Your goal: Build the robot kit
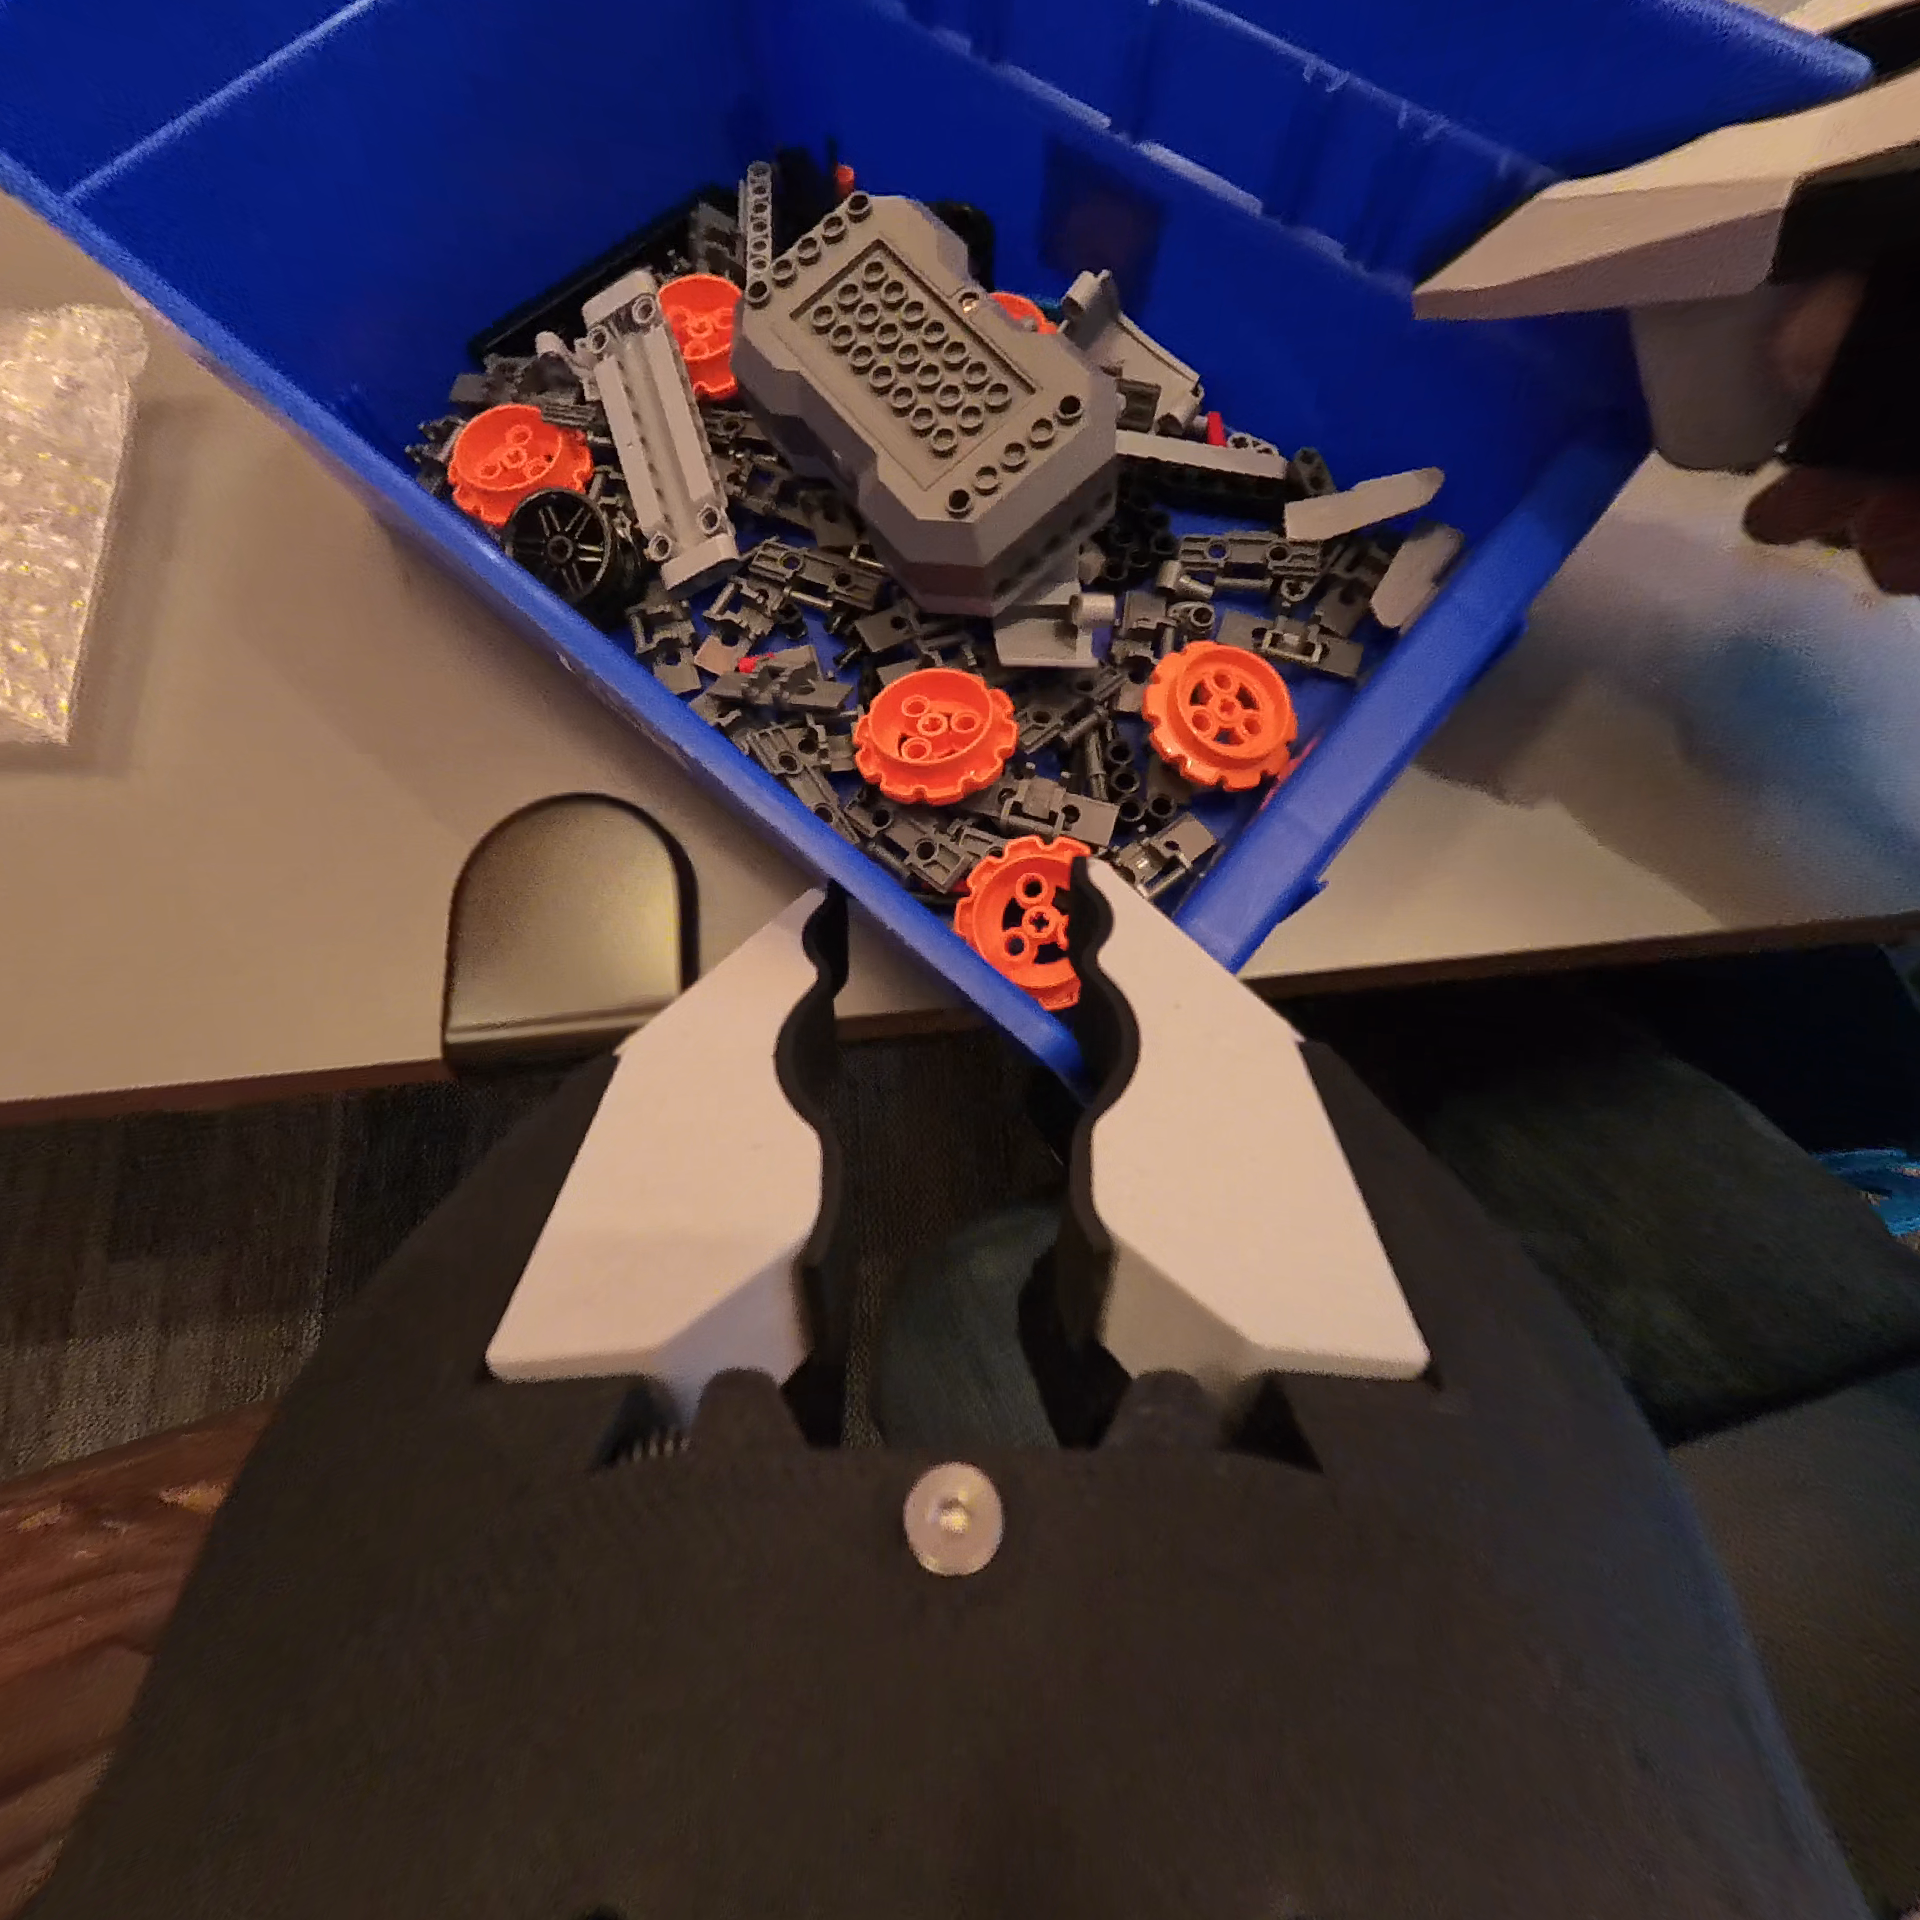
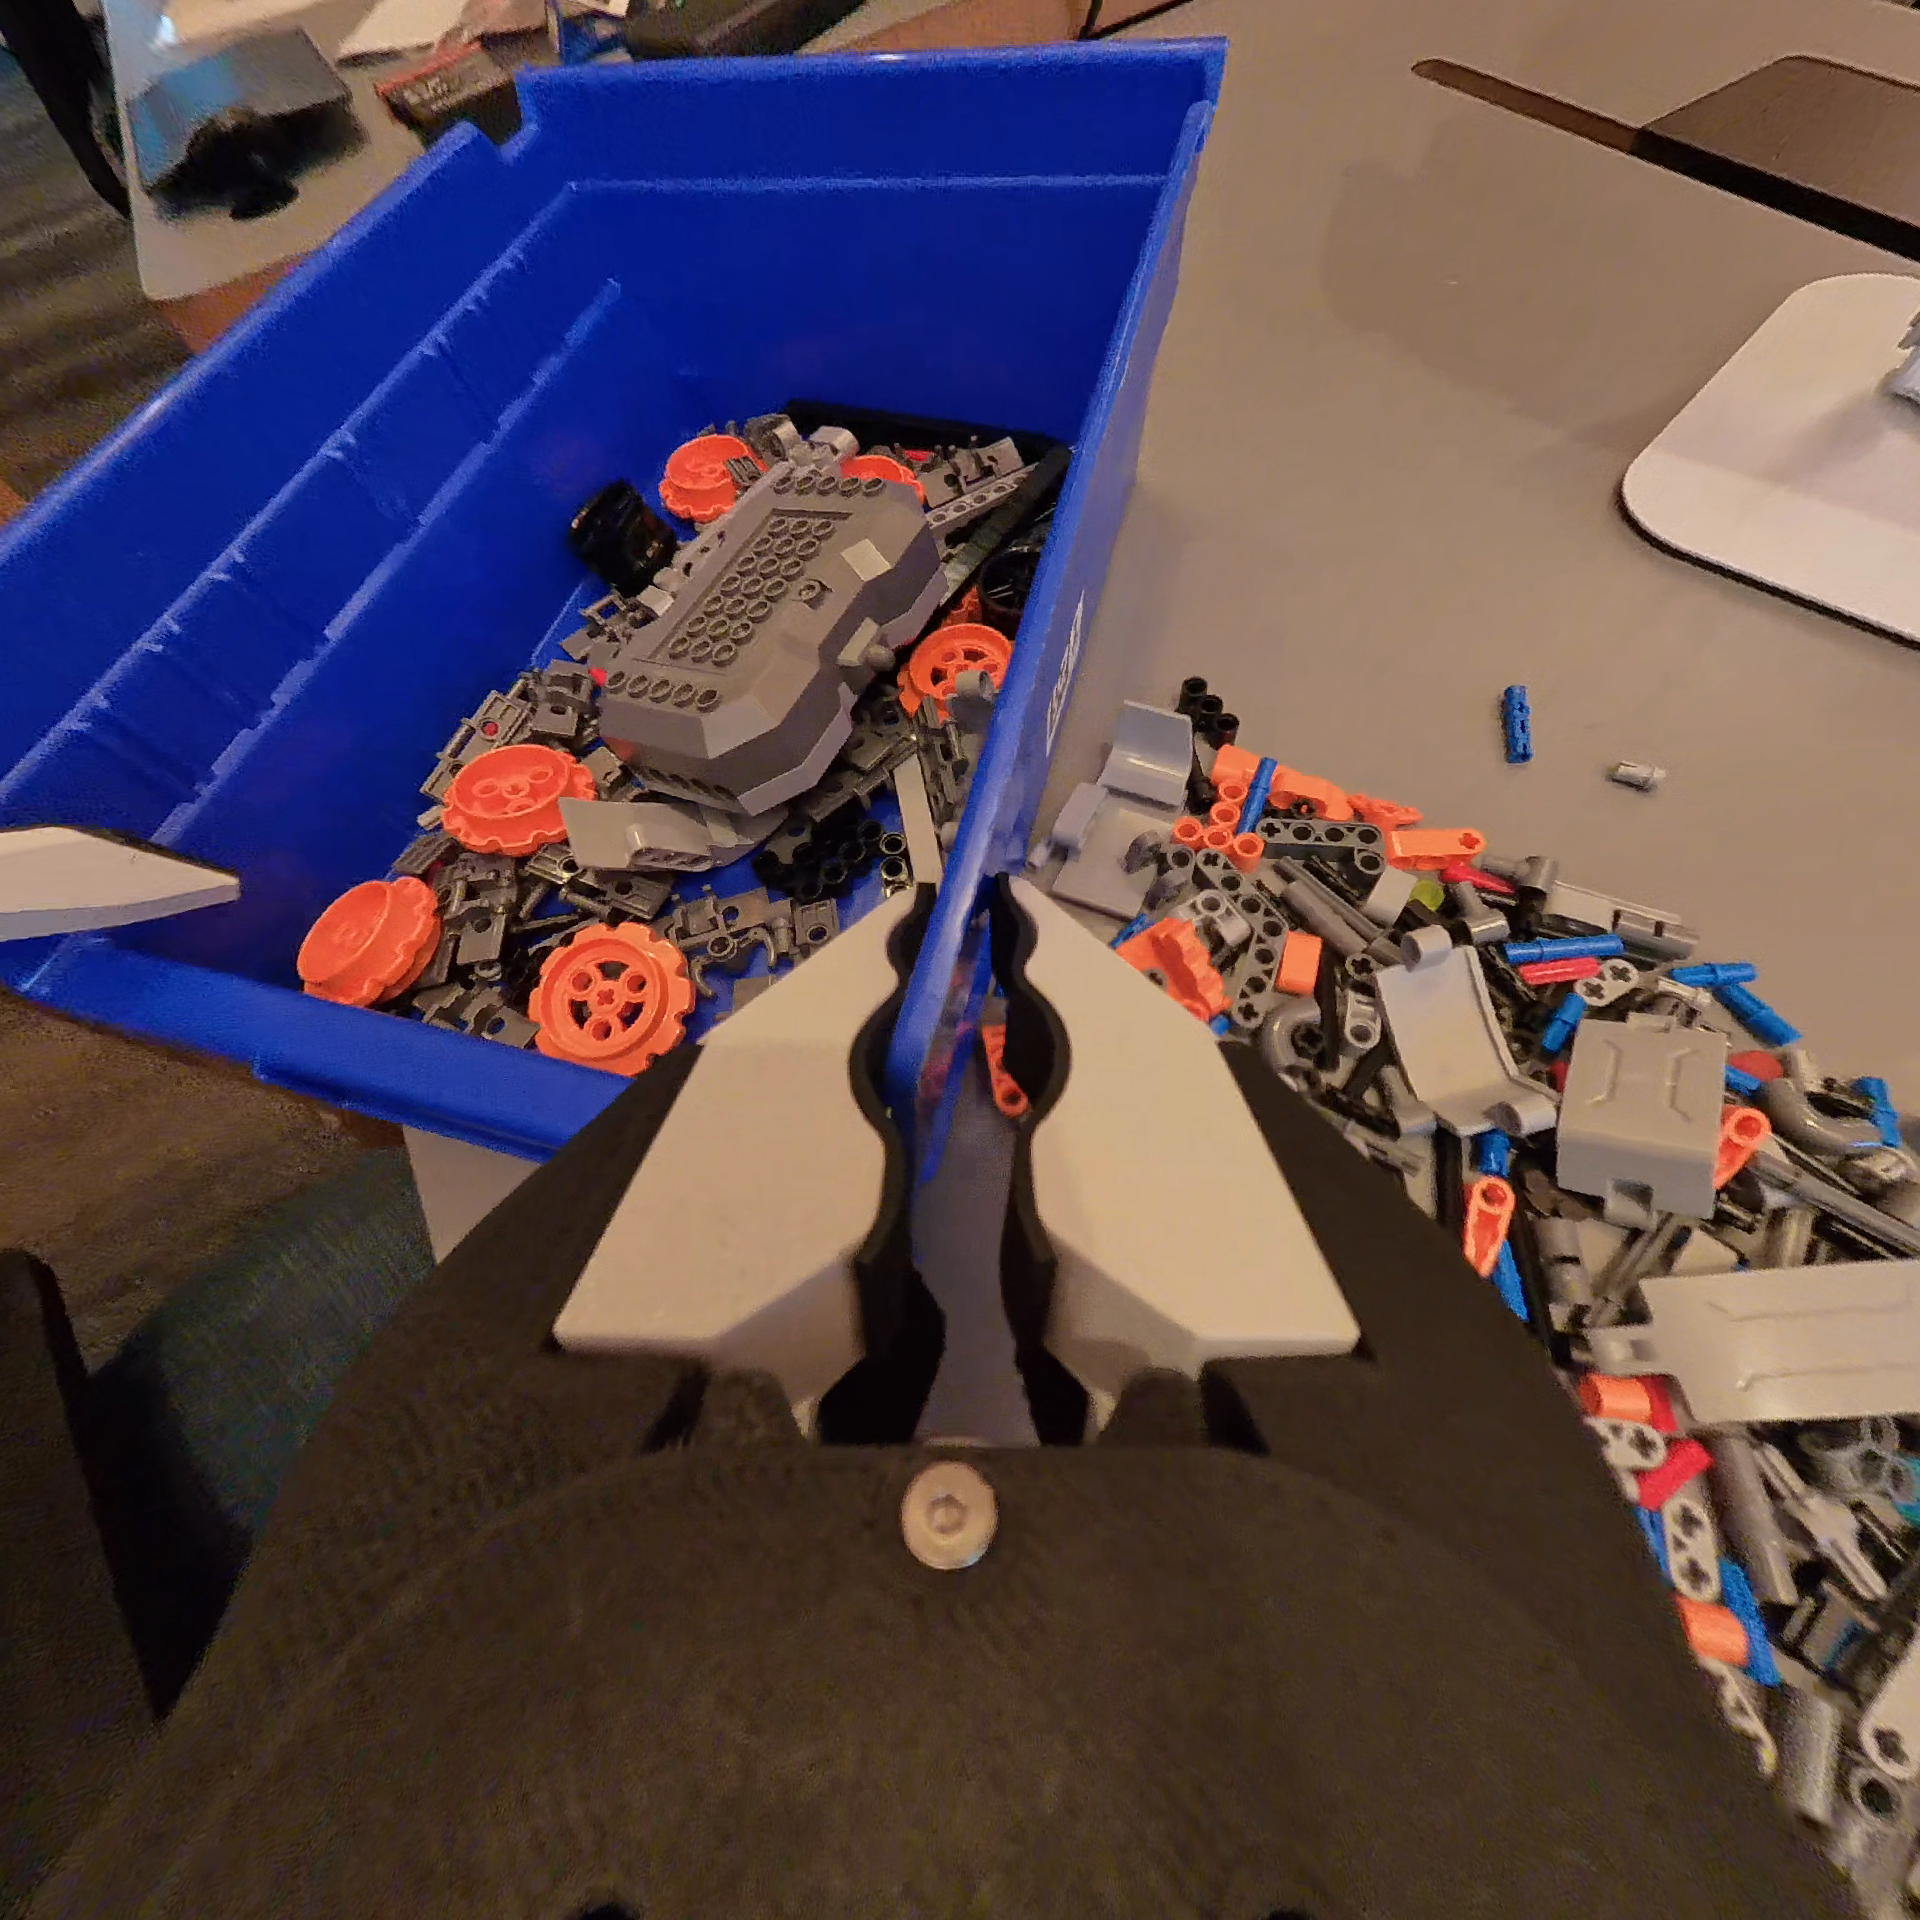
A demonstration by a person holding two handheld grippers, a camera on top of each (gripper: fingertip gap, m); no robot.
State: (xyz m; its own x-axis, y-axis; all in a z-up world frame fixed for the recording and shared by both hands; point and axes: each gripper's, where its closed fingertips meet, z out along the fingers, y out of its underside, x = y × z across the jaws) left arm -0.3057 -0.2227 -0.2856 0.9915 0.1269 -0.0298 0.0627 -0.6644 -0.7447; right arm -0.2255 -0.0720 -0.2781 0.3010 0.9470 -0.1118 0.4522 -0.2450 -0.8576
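While both grippers work at one bin, each wrist camera shows its own side.

Left wrist view: left gripper (image 1: 956, 883) straddles the near wall of the blue bin (image 1: 343, 208), jaws partly parted, one finger outside, one inside against an orange wheel (image 1: 1023, 920); whether they pinch the wall cannot be told.

Bin contents: grey studded block (image 1: 914, 405) atop small dark pieces, orange wheels scattered around it.

Right wrist view: right gripper (image 2: 956, 894) is closed on the bin's side wall, one finger each side.

Table (image 2: 1403, 416): loose brick pile (image 2: 1455, 997) lies just beside the bin.

Handling: rigid, smooth plastic, likely slippery; the load probably shifts when tipped, so the rim looks the best hold.
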